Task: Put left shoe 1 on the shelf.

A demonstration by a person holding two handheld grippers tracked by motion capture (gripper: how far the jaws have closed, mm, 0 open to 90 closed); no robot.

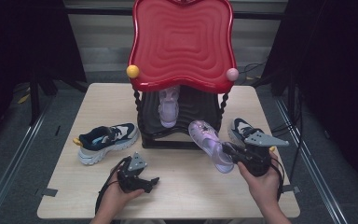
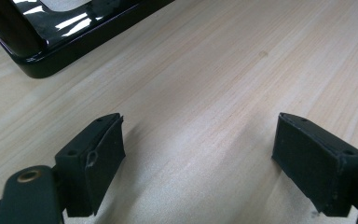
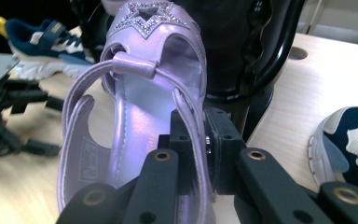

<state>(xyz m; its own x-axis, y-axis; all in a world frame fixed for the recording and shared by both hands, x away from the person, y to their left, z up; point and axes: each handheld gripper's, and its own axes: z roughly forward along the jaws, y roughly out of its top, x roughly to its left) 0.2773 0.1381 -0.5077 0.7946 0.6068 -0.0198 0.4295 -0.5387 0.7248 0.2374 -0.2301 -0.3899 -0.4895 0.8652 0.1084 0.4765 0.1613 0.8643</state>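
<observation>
Right gripper clenched on side strap of purple sandal, lifted above tabletop near rack. Second purple sandal inside rack. Left gripper released, empty. Sandal label unreadable.

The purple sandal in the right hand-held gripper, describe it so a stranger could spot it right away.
Find the tall red-topped rack at the back of the wooden table. Just in front of its right side, the right hand-held gripper is shut on the side edge of a purple sandal. Unlike its twin on the rack shelf and the navy sneakers, it is lifted off the table.
</observation>
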